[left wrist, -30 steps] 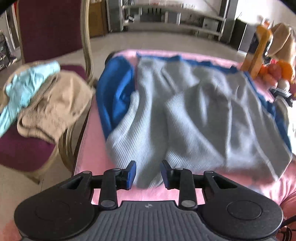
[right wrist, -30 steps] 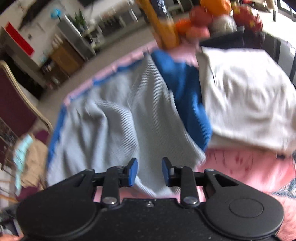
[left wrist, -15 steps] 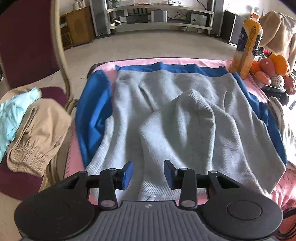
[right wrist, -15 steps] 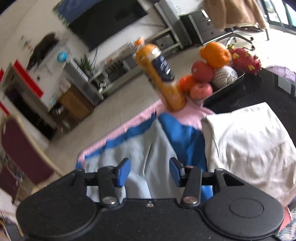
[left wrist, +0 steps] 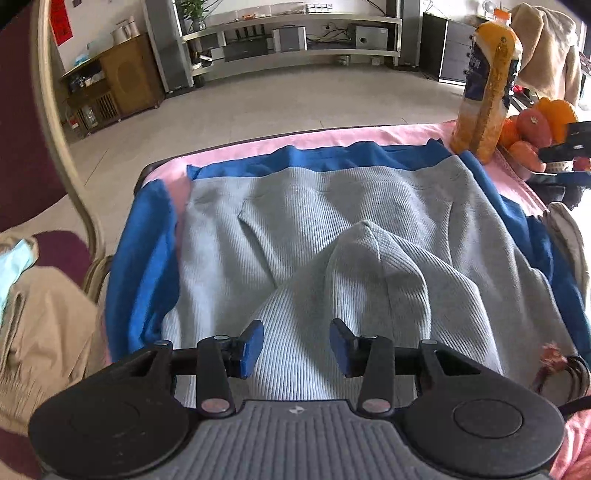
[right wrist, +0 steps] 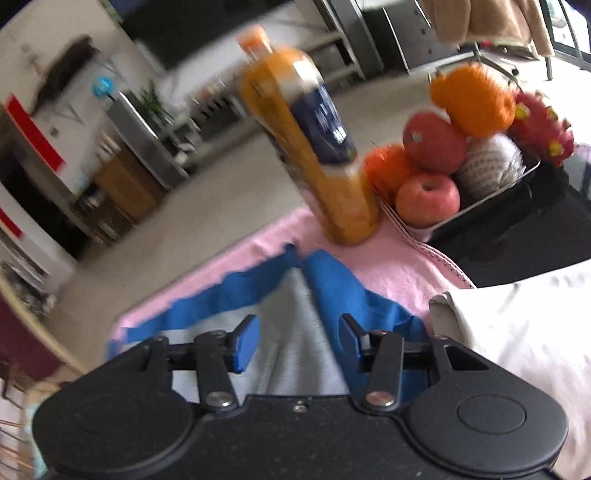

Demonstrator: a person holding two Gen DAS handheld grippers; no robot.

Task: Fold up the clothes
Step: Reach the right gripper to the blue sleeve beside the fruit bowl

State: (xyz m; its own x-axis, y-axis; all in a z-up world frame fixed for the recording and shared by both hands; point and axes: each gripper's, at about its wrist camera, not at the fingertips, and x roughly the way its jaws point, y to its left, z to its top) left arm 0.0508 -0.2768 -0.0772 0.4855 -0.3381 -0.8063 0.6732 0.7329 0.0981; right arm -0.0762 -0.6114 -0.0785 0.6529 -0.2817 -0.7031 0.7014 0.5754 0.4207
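Both grippers' fingers (left wrist: 251, 347) apart over grey sweater (left wrist: 332, 236), its near hem hidden.

Orange juice bottle (right wrist: 314, 147) standing upright on the pink cloth (right wrist: 388, 258). Just right of the bottle, a tray of fruit (right wrist: 461, 155): apples, oranges, a dragon fruit. Beyond the bottle, a long wall shelf (left wrist: 295, 33); far left, a maroon chair (left wrist: 22, 129).

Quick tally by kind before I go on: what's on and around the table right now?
Garments on table: 3 – grey sweater, blue garment under it, white garment
Garments on chair: 2 – beige, light blue
Juice bottle: 1
Fruit tray: 1
Grippers, both open, empty: 2 – left, right
Total: 9
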